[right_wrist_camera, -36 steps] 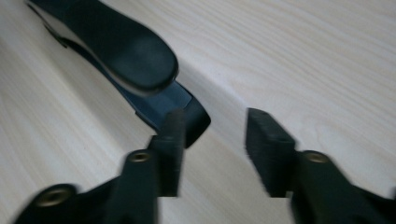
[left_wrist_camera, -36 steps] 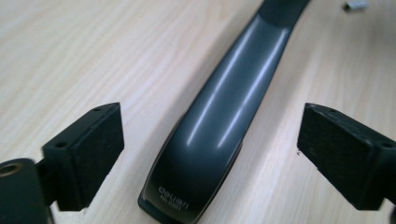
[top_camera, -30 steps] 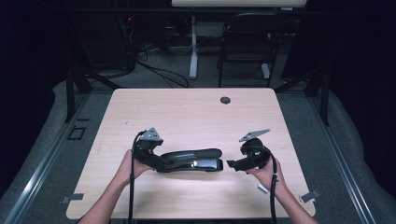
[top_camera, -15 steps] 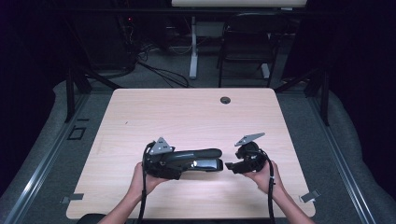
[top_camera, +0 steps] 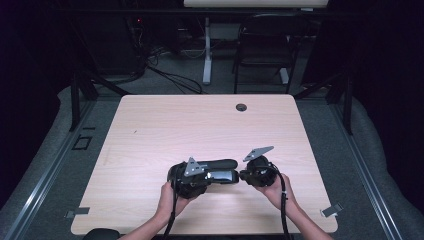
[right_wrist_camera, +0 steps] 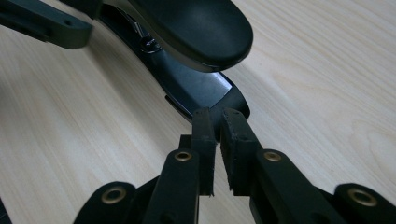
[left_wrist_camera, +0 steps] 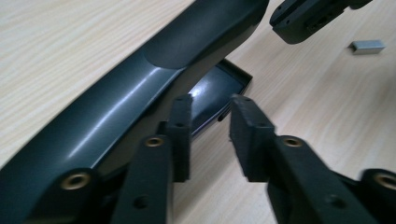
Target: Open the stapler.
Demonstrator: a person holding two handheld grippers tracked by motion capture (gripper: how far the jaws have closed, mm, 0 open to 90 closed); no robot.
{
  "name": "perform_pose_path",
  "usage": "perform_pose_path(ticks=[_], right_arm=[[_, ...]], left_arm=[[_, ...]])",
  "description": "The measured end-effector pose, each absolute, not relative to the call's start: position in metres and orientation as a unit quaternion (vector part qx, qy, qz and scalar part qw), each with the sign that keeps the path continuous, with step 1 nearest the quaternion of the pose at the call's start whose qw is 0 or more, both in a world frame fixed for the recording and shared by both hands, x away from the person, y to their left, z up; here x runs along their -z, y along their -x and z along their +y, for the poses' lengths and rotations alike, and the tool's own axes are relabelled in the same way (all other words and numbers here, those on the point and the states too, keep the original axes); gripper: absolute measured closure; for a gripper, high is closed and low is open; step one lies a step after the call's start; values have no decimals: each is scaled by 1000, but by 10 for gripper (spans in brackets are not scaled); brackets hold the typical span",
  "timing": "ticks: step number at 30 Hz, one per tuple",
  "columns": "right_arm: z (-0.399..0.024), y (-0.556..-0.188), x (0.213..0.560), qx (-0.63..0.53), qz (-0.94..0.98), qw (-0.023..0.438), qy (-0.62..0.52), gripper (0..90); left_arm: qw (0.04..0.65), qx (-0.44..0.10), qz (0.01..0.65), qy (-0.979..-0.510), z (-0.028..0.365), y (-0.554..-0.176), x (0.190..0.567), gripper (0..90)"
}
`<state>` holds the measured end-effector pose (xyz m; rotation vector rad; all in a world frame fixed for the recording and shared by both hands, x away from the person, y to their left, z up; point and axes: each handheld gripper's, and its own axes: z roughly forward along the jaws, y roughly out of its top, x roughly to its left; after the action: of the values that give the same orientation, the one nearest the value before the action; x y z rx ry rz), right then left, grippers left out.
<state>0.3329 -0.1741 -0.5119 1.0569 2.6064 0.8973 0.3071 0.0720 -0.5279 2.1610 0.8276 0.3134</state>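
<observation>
- I find the large black hard-plastic stapler (top_camera: 215,170) lying on the pale wooden table (top_camera: 150,130) near its front edge, between both grippers.
- Left gripper (left_wrist_camera: 210,105) jaws have just narrowed but stand apart at the stapler's base edge, not pressing.
- Right gripper (right_wrist_camera: 217,116) jaws have just closed almost together at the stapler's glossy base tip; whether they pinch it I cannot tell.
- I judge it rigid, fairly heavy and slippery, and best gripped low on the base.

The high view is dim around its borders: the room behind the table (top_camera: 150,130) sinks into near black, while the pale tabletop is evenly lit from overhead and casts little shadow. The picture is soft and grainy, and the dark stapler (top_camera: 215,170) at lower centre merges into one black mass with few details. In the left gripper view light is brighter; a long pale sheen runs along the stapler's grey body from lower left to centre, and a bluish glare sits mid-frame. The near foreground at the bottom is blurred. In the right gripper view the wood grain is sharp at right, and soft shadows lie under the stapler.
</observation>
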Motion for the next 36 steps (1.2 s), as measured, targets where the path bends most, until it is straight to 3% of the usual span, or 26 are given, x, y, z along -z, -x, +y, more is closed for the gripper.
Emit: perform_pose_path(ticks=[11, 25, 36], right_arm=[[-160, -337, 523, -287, 891, 95, -339, 900], [-144, -349, 551, -283, 891, 119, -335, 900], [-147, -349, 553, -292, 889, 127, -330, 900]], left_arm=[[375, -141, 313, -861, 51, -309, 539, 898], [384, -165, 319, -851, 32, -316, 554, 899], [397, -178, 329, -838, 30, -321, 557, 899]])
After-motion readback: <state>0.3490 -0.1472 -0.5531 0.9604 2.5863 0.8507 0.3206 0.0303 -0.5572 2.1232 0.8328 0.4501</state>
